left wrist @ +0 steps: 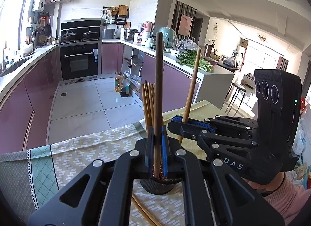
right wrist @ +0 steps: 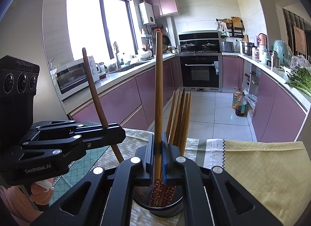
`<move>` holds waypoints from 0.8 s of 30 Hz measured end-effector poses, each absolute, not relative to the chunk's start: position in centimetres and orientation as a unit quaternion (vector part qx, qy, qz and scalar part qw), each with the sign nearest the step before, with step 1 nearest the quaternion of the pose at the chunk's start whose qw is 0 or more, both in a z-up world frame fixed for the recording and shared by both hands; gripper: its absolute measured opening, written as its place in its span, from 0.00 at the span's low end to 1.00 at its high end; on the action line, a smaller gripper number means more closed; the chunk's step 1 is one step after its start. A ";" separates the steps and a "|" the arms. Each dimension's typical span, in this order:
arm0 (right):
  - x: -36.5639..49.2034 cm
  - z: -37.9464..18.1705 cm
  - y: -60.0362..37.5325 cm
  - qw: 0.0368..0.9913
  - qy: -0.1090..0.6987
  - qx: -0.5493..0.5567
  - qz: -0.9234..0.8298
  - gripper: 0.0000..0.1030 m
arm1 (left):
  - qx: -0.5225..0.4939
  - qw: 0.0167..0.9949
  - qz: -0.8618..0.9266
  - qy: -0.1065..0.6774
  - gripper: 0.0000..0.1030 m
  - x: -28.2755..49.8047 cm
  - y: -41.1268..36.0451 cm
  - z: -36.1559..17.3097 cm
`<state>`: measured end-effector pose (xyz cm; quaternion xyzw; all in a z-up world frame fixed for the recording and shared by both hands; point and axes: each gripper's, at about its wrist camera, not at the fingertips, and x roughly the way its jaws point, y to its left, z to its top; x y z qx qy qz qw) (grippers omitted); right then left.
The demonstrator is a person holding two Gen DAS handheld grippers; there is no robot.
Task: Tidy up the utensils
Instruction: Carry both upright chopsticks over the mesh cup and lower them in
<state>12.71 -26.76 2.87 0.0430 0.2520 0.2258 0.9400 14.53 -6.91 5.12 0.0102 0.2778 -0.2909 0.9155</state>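
Observation:
A black mesh holder (left wrist: 157,187) (right wrist: 158,209) stands on the tablecloth with several wooden chopsticks (left wrist: 148,99) (right wrist: 180,117) upright in it. My left gripper (left wrist: 158,142) (right wrist: 111,128) is shut on a dark brown chopstick (left wrist: 159,82) (right wrist: 94,89), whose lower end reaches into the holder. My right gripper (right wrist: 158,148) (left wrist: 182,123) is shut on a lighter chopstick (right wrist: 158,89) (left wrist: 192,89), its patterned lower end also inside the holder. The two grippers meet over the holder from either side.
Two loose chopsticks (left wrist: 143,212) lie on the patterned tablecloth (left wrist: 77,148) (right wrist: 262,167) just in front of the holder. The table's far edge drops to the tiled kitchen floor, where oil bottles (left wrist: 122,86) stand. Pink cabinets line both sides.

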 end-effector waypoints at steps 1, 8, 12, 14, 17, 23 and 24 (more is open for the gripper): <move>12.8 2.8 -26.8 0.940 0.253 0.043 0.226 0.06 | 0.011 0.915 -0.290 0.280 0.07 14.6 -7.0 5.0; 13.1 2.1 -26.9 0.938 0.260 0.045 0.224 0.06 | 0.017 0.912 -0.289 0.290 0.07 15.1 -7.5 4.2; 13.4 1.6 -26.8 0.936 0.268 0.043 0.224 0.06 | 0.022 0.911 -0.286 0.298 0.07 15.5 -7.9 3.8; 13.6 1.3 -26.8 0.935 0.274 0.042 0.223 0.06 | 0.024 0.909 -0.284 0.306 0.07 15.9 -8.1 3.4; 14.1 0.9 -26.8 0.931 0.286 0.045 0.221 0.06 | 0.026 0.905 -0.282 0.316 0.07 16.6 -8.4 2.8; 14.7 0.2 -26.9 0.928 0.300 0.052 0.216 0.06 | 0.023 0.902 -0.278 0.329 0.07 17.7 -8.5 1.8; 14.8 0.1 -26.9 0.927 0.301 0.054 0.216 0.06 | 0.022 0.901 -0.278 0.331 0.07 17.8 -8.5 1.7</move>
